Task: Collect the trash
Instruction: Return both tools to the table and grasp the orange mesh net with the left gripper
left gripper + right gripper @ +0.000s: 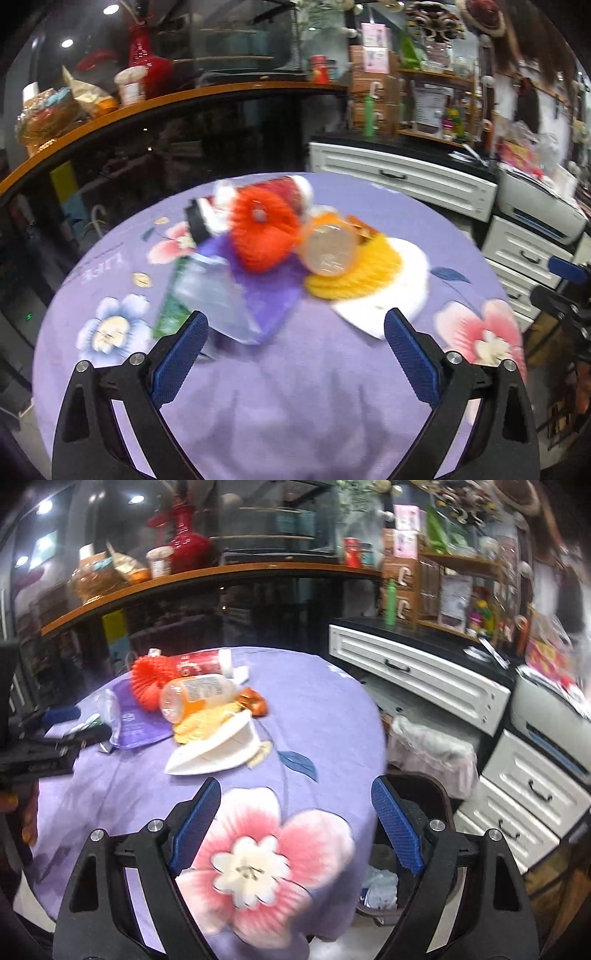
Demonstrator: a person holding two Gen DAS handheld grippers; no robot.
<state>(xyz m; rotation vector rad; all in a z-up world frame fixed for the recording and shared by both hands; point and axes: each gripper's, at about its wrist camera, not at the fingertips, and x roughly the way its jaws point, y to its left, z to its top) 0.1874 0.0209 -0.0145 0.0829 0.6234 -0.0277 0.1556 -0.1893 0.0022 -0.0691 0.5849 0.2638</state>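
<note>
A cluttered shop room with a glass counter and white drawers surrounds a round table [280, 387] under a purple flowered cloth. In the left wrist view, the left claw [293, 326] stands spread wide with nothing between its 2 blue pads, low over the cloth; the trash lies heaped just ahead of it, likely gathered there for picking. Nearest the left pad is a clear plastic bag [218, 299] over a purple packet [269, 295]; further ahead sit a red paper fan [264, 229] and an orange-tinted bottle [328, 251] on its side, with a yellow fan [354, 273] and a white paper plate [399, 291] toward the right pad. The bag looks the easiest first grab, since it overlaps the rest. In the right wrist view, the right claw [293, 810] is also spread and empty, hanging over a pink flower print at the table's edge; the pile [199, 705] lies well ahead and to its left. Below its right pad a dark bin [388, 878] already holds crumpled scraps, well placed for drops. The left claw's frame [48, 746] crowds the pile's left side.
</note>
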